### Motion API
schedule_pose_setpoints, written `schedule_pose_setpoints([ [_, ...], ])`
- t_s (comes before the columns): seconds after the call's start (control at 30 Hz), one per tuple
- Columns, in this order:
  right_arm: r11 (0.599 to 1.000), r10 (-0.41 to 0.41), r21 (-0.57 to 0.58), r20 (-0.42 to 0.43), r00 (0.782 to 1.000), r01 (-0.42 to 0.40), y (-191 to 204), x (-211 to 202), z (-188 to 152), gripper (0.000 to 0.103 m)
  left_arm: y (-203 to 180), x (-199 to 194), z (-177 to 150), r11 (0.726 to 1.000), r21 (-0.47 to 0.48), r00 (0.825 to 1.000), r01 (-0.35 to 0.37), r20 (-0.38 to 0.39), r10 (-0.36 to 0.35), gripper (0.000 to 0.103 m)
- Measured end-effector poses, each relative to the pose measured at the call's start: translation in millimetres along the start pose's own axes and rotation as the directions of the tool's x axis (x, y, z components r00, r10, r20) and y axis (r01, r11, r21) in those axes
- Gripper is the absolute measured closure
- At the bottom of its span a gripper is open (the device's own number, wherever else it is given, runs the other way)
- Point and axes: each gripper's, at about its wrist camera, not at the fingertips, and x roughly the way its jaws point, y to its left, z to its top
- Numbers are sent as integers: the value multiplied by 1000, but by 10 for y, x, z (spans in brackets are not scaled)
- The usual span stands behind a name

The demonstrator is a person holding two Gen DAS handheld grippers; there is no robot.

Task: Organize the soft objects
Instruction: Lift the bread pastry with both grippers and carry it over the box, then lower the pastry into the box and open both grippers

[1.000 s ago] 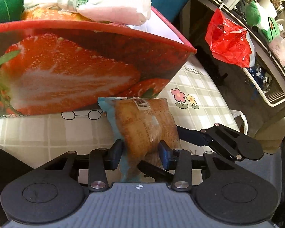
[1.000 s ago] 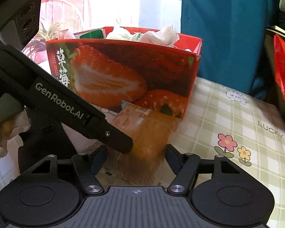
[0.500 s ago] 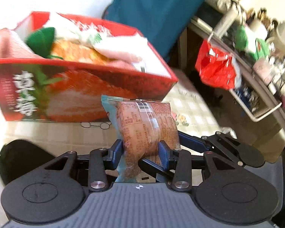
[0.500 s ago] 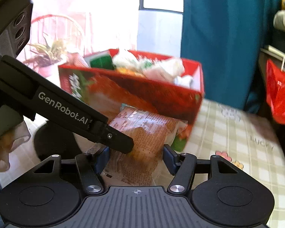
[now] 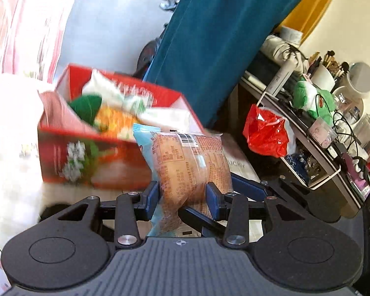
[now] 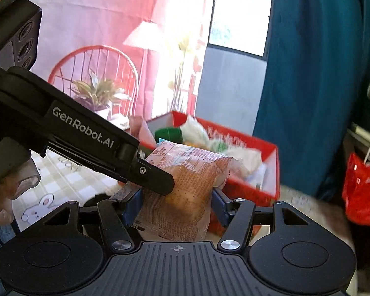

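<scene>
A clear packet of bread with a blue edge is held up in the air by both grippers. My left gripper is shut on its lower part. My right gripper is shut on the same packet from the other side, and the left gripper's finger crosses in front of it there. Behind and below stands a red strawberry-printed box, open at the top, holding several soft items: green cloth, white packets, orange packets. The box also shows in the right wrist view.
The table has a checked cloth with cartoon prints. A teal curtain hangs behind the box. At the right a cluttered shelf carries a red plastic bag, cups and cables. A red chair with a plant stands far left.
Both grippers have lifted the bread packet from just above the table up to about the level of the box's rim. The box now appears lower and farther in both views.
</scene>
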Motion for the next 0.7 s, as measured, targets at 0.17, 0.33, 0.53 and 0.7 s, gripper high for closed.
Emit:
schedule_pose_setpoints([
  [0.17, 1000, 22, 13, 35, 999, -23, -67, 40, 198, 46, 74, -93, 175, 1000, 15, 1000, 11, 26, -11, 59],
  [0.33, 999, 26, -23, 56, 998, -25, -98, 185, 402, 47, 161, -46, 400, 1000, 19, 999, 11, 40, -12, 59],
  [0.53, 999, 42, 11, 69, 997, -42, -288, 547, 571, 47, 310, 166, 694, 999, 35, 999, 7, 39, -8, 59],
  [0.7, 996, 70, 47, 71, 995, -73, -442, 909, 616, 47, 411, 397, 850, 998, 61, 1000, -18, 19, 17, 59],
])
